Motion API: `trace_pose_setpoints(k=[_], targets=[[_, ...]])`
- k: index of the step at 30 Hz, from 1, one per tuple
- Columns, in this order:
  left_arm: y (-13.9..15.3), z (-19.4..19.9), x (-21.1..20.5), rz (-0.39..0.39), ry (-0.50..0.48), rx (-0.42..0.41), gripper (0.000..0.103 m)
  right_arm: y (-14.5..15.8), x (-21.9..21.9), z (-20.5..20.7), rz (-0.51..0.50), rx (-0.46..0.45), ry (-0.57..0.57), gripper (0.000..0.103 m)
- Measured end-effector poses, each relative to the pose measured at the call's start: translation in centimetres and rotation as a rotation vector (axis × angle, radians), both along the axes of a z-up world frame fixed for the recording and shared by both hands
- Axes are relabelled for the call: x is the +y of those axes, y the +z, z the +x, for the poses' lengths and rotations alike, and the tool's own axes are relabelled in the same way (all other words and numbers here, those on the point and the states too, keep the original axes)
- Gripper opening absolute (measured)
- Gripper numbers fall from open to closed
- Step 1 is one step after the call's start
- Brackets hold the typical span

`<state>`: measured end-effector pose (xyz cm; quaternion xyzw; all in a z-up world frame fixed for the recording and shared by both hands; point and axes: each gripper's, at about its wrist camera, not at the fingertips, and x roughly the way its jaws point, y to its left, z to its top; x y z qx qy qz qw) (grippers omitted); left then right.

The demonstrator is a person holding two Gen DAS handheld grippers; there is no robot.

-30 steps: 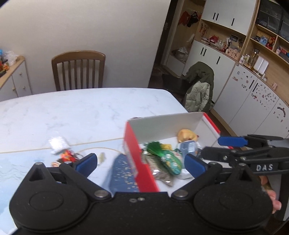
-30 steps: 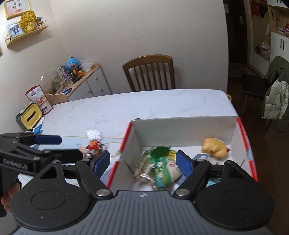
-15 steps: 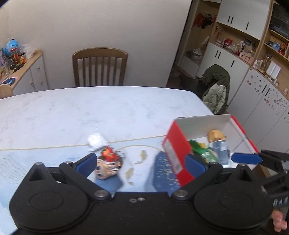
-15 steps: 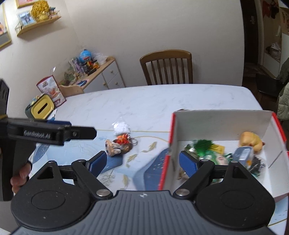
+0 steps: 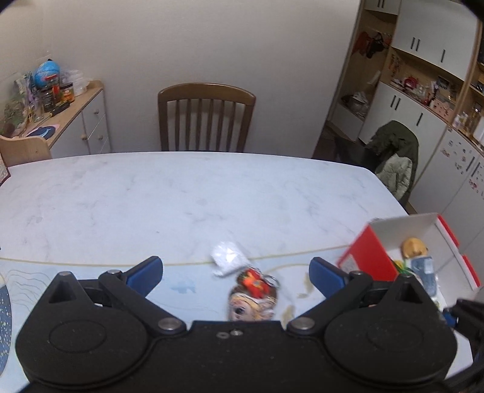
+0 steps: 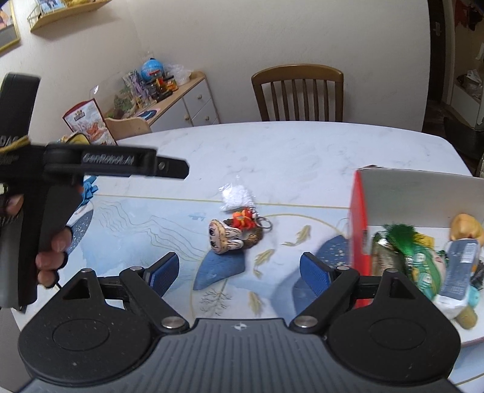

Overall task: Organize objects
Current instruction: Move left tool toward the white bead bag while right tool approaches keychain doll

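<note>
Keychain toy (image 5: 253, 294) lies on the mat between the spread, empty left tool (image 5: 235, 273).

A brown wooden slat-back chair (image 5: 207, 116) is seen at top centre behind a white marble table (image 5: 187, 193). A cluttered wooden sideboard (image 5: 75, 116) is placed upper left.

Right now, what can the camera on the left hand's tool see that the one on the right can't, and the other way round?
Only the left view shows the tall white cupboards and the green jacket. Only the right view shows the person's left hand, the wall shelf and the picture box. Both show the toy keychain, white packet, red box, wooden chair and marble table. Both tools' jaws stand open.
</note>
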<state>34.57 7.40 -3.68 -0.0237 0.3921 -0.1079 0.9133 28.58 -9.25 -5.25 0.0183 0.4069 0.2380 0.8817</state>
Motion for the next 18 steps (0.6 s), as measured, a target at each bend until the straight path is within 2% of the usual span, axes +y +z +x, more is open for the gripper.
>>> trace_pose_setpoints(k=[7, 18], targets=[[-1.9, 3.0, 1.7, -0.02, 0.013, 0.05, 0.103, -1.9, 3.5, 1.7, -0.036, 0.017, -0.001, 0.087], [-4.9, 7.3, 2.0, -0.05, -0.029, 0.123, 0.103, -4.9, 7.1, 4.0, -0.091, 0.056, 0.0, 0.087]])
